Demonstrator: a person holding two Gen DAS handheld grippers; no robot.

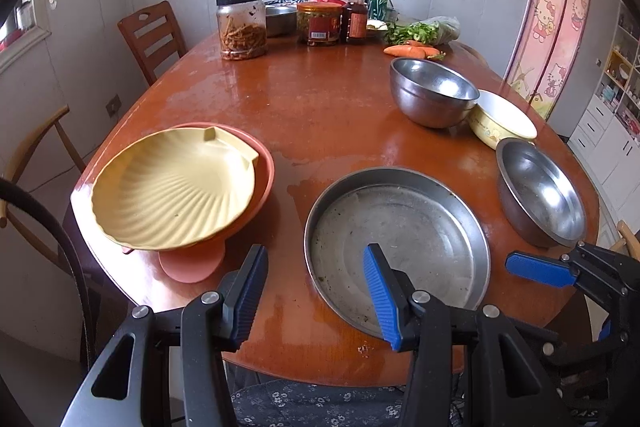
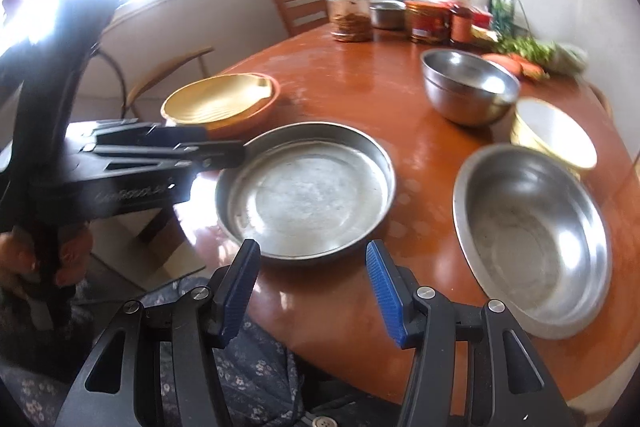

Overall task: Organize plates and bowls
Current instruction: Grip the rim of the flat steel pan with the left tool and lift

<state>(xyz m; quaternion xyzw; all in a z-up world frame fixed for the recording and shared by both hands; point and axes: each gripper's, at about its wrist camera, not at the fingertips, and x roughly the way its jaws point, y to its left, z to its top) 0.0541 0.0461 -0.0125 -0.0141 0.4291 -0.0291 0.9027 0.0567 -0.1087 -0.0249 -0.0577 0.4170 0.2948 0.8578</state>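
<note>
A yellow shell-shaped plate (image 1: 176, 187) lies on an orange plate (image 1: 267, 163) at the table's left. A round steel pan (image 1: 400, 247) sits at the near edge; it also shows in the right wrist view (image 2: 308, 191). A steel bowl (image 1: 540, 191) stands right of it, a yellow bowl (image 1: 502, 119) behind that, and stacked steel bowls (image 1: 432, 91) farther back. My left gripper (image 1: 316, 291) is open and empty over the pan's near left rim. My right gripper (image 2: 312, 291) is open and empty near the pan's front edge.
Jars (image 1: 242, 25), bottles (image 1: 356, 15), a small steel pot (image 1: 280, 19), greens and carrots (image 1: 416, 49) crowd the far end of the wooden table (image 1: 320, 99). Wooden chairs (image 1: 152, 35) stand at the left. A cupboard stands at the right.
</note>
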